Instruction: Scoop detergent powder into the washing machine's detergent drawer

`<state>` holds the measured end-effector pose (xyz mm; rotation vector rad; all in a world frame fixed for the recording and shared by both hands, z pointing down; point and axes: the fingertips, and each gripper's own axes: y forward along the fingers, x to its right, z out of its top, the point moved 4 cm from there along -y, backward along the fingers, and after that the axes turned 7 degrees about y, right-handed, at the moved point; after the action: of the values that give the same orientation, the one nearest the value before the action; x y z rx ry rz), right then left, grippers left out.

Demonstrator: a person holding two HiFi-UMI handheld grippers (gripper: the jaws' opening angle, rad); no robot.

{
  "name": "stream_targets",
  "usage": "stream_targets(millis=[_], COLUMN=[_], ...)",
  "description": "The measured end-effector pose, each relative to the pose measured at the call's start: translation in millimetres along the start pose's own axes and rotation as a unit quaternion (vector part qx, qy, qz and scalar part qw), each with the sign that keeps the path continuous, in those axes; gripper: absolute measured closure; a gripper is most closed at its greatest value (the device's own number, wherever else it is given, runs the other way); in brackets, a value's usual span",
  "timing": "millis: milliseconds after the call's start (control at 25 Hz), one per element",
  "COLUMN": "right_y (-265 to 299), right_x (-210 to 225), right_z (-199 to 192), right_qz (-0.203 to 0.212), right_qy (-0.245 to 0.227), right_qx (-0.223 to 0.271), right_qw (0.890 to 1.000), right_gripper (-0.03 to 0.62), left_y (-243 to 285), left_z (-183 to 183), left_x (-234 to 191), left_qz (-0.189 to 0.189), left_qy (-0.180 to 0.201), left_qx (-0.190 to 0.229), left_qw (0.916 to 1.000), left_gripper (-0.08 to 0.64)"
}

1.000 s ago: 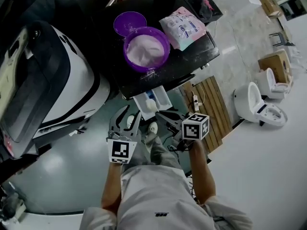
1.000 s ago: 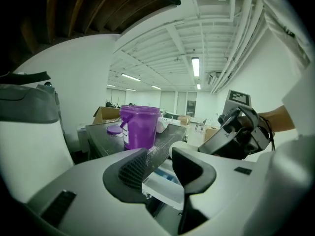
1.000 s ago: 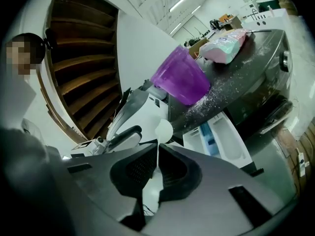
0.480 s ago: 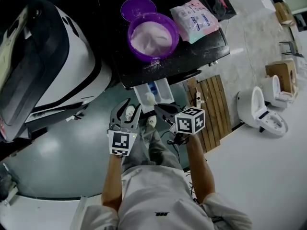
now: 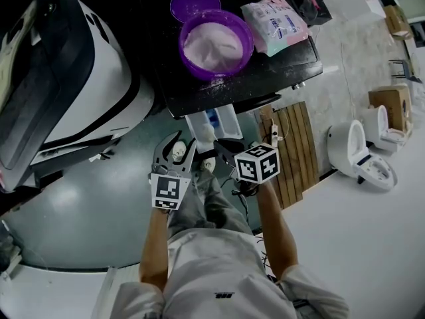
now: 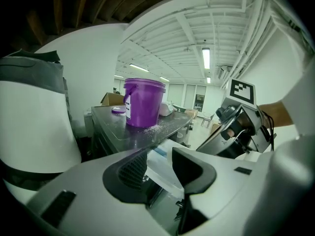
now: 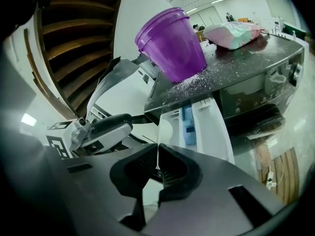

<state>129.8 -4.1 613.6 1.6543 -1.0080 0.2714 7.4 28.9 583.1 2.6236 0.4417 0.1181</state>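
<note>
With the right gripper (image 7: 158, 168) pinching the white scoop (image 7: 168, 128) and the left gripper (image 6: 158, 157) spread empty, tip slowly, squarely over the drawer (image 7: 212, 132)

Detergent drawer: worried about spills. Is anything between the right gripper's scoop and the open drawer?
Nothing visible does. The white scoop in the right gripper hangs over the drawer; the open left gripper stands aside.
</note>
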Motion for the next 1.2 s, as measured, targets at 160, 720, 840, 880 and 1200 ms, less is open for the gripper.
stream_targets(millis=[160, 720, 840, 880, 1200], right_y=[4.5, 18.5, 21.5, 22.6, 30.5], right_x=[0.9, 0.7, -0.3, -1.2, -5.9], right_z=[0.1, 1.7, 0.0, -0.8, -7.1], right_qz=[-0.029, -0.121, -0.146, -0.153, -0.198], right_qy=[-0.034, -0.141, -0.173, -0.183, -0.258], right_qx=[-0.012, -0.047, -0.054, -0.055, -0.067], right_qw=[0.999, 0.982, 0.972, 0.969, 0.943], right_gripper=[0.586, 0.586, 0.586, 0.586, 0.584], left_y=[0.1, -1.8, -2.5, -2.9, -6.9], left_z=[-2.9, -8.2, -8.5, -8.9, -12.1], left_x=[0.9, -3.4, -3.8, -4.3, -7.5], left_qz=[0.000, 0.001, 0.001, 0.001, 0.005], left_qy=[-0.002, -0.006, -0.006, -0.006, -0.006], left_qx=[-0.002, -0.005, -0.004, -0.004, -0.005], left_qw=[1.0000, 1.0000, 1.0000, 1.0000, 1.0000], left_gripper=[0.388, 0.388, 0.388, 0.388, 0.388])
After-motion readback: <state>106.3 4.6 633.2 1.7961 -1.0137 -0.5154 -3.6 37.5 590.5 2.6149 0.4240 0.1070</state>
